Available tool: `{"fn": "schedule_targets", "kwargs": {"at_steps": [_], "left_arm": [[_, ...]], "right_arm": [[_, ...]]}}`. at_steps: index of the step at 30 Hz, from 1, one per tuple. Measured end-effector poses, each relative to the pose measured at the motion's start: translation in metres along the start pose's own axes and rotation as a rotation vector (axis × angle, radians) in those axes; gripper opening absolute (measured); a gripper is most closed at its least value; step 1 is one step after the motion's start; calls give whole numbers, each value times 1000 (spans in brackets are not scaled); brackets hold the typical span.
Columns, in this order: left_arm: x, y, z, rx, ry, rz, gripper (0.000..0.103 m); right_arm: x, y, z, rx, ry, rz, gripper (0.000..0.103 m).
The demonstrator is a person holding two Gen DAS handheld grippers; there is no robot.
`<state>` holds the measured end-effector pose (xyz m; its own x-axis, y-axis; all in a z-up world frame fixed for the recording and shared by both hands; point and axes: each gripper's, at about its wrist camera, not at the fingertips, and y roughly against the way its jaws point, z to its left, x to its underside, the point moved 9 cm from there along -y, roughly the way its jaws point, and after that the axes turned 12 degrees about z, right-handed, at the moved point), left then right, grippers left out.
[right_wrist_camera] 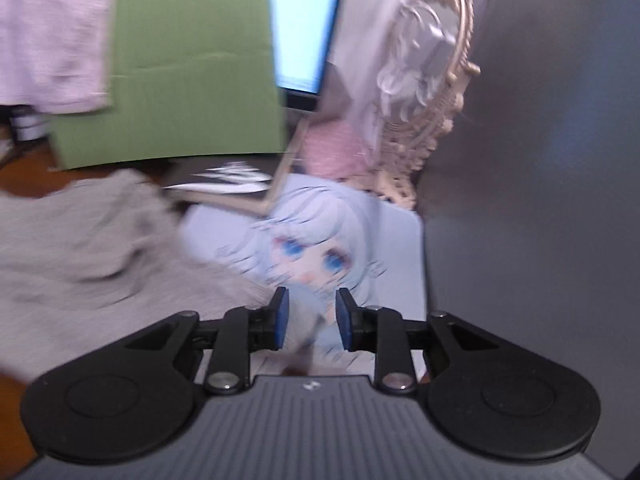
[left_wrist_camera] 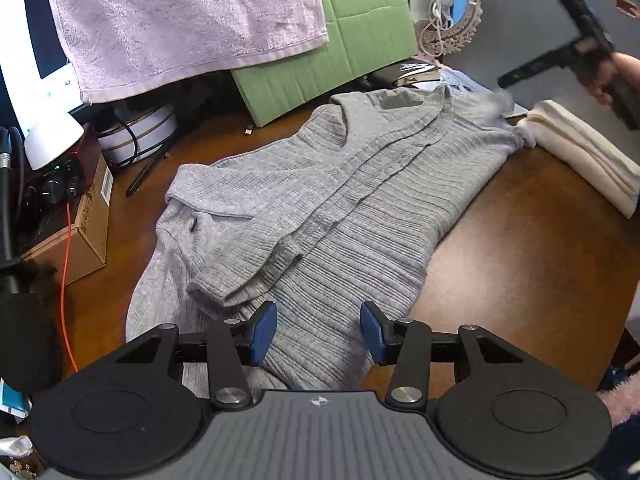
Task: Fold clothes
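A grey ribbed cardigan lies spread on the brown wooden table, one sleeve folded across its front. My left gripper hovers just over its near hem, jaws open, with the cloth lying below the blue pads rather than pinched. In the left wrist view the right gripper shows blurred at the top right, held in a hand beyond the cardigan's far corner. In its own blurred view the right gripper is open with nothing between its pads, above a printed cartoon mat; the cardigan lies to its left.
A folded cream cloth rests at the table's right edge. Behind the cardigan stand a green cardboard sheet, a hanging pink towel and a wicker-framed mirror. On the left are a cardboard box, an orange cable and audio gear.
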<state>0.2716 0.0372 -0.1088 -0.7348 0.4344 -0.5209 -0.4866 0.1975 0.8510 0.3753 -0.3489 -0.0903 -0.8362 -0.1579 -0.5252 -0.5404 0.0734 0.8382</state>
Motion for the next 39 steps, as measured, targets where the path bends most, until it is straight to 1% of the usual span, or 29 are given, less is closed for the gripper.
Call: {"fn": "schedule_targets", "kwargs": {"at_steps": [1,2,4,6,7,9,10,11,12,13,15,16,18,19,20,21,22,23,25,29,31,33,35,37,38,39], "left_arm": [[2,3,-1,1,-5,-4,45],[4,5,-3,0,-8,-6,45],[8,7,-4,-1,-7,-6,45],[13,9,-6,2,-6,-2,45],[16,9,-7,3,-5,1,45],[22,10,-9,-6,-10,8,45],[25,10,-9,-18,-13,13,45],[29,10,-9,-31,-15,18,45],[31,10,-8,-43,-15,20,46],[33,11,-7,-54,-12,20,45],[38,14,-3,-72,-3,23,46],[41,16,0,-82,4,26,46],[49,20,9,-86,37,33,46],[53,22,13,-75,62,34,41],[56,24,18,-63,89,34,37],[59,26,23,-57,113,33,28],[61,27,26,-63,126,35,16],[62,28,29,-65,132,39,12],[65,31,32,-52,144,49,11],[72,37,37,-27,161,72,11],[73,41,37,-24,162,79,20],[69,48,35,-33,148,73,21],[64,58,34,-52,121,59,24],[56,69,34,-62,109,31,34],[51,73,34,-63,103,14,35],[44,74,32,-60,90,-1,35]], "right_arm": [[14,8,10,-20,29,-6,28],[25,13,20,-21,67,-8,28],[44,20,31,40,121,-18,30],[56,22,33,107,136,-30,32],[61,23,37,100,135,-33,32],[73,19,52,1,155,-31,32],[78,15,59,-25,169,-21,32],[82,10,64,-19,189,-10,32],[83,4,67,6,210,-8,29],[84,-1,69,14,219,-5,29],[86,-9,69,-3,203,16,8],[88,-13,66,-4,192,27,7],[93,-13,58,26,172,39,6],[95,-12,53,40,163,49,5],[98,-10,51,30,156,48,5],[100,-8,51,27,149,49,5],[102,-6,52,35,148,49,5],[103,-6,54,47,158,50,5],[105,-4,55,53,158,45,5],[106,-1,51,22,127,50,5],[107,3,51,4,125,50,5],[107,11,50,-27,108,47,10],[103,26,46,-48,96,13,13],[96,44,44,-52,99,-33,22],[91,53,46,-53,110,-62,26],[86,62,51,-63,128,-95,27]]}}
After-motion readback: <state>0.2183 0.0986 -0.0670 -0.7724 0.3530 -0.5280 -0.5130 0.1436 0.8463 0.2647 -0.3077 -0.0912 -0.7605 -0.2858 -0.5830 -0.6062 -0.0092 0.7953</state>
